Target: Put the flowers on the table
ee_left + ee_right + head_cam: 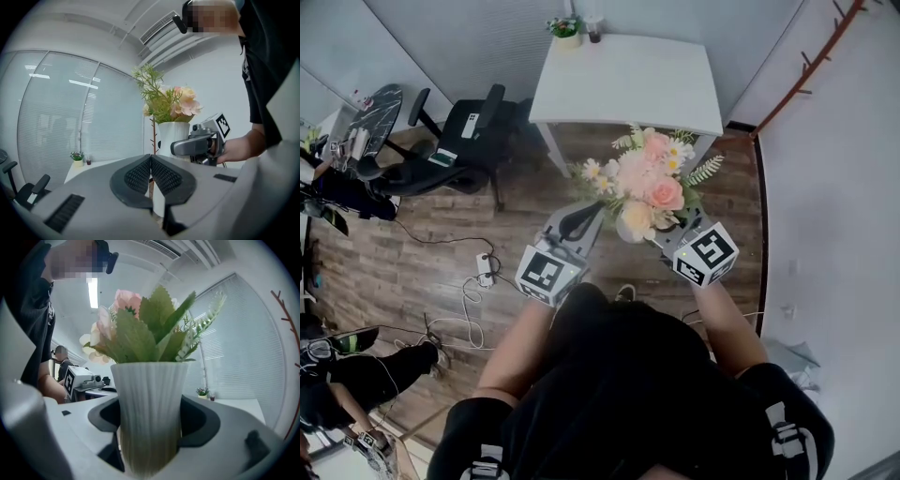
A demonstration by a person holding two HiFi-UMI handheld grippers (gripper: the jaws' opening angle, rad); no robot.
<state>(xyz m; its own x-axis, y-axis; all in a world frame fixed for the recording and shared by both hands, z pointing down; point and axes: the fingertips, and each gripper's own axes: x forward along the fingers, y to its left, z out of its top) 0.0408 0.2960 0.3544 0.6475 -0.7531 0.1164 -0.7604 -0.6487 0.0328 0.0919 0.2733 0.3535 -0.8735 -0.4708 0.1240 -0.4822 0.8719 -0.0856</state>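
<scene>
The right tongs [152, 422] grip a ribbed white vase [150, 385] of pink flowers [645, 178], held upright, likely to steady the bouquet, well short of the white counter [628, 80] ahead. The left tongs [151, 176] are pressed together, empty, just beside.

Black office chair [457, 155] on wood floor [534, 217], white walls [834, 206].

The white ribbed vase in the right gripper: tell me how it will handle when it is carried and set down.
The vase looks rigid, so it probably will not give under the right gripper. Its narrow body under a wide bouquet suggests it is top-heavy and apt to tip. The ribbed wall may help against slipping.
</scene>
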